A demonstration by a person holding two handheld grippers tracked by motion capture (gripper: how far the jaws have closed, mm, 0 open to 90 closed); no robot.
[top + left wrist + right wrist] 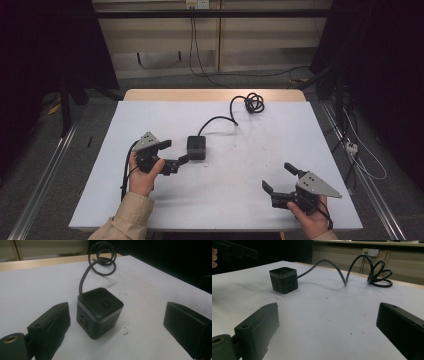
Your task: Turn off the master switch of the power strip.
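At the white table [220,200], your left gripper [176,152] stands with its jaws spread wide, just beside the black cube power socket [196,147], one fingertip close to the cube's left side, nothing clamped between the pads. The cube sits upright near the middle of the table, and its black cord [217,120] runs away from it to a loose coil [254,102] near the far wooden edge [215,95]. Your right gripper [281,179] rests well apart from the cube at the table's near right corner, jaws likewise apart and holding nothing, pointing across the bare surface.

Your left gripper view brings the cube [98,312] up close: a square button on its top face, a pale band below the lid, socket slots on two side faces, and the cord [83,280] rising from behind it to the coil [103,258]. The cube lies ahead of the open jaws, nearer the left one, touching neither.

Your right gripper view shows the cube [284,280] from low and farther off, with the cord [337,268] arching clear of the tabletop before it drops to the coil [380,273], and a wall outlet [370,252] behind. Part of your left gripper shows dark at the top left corner there.

No containers stand on the table.
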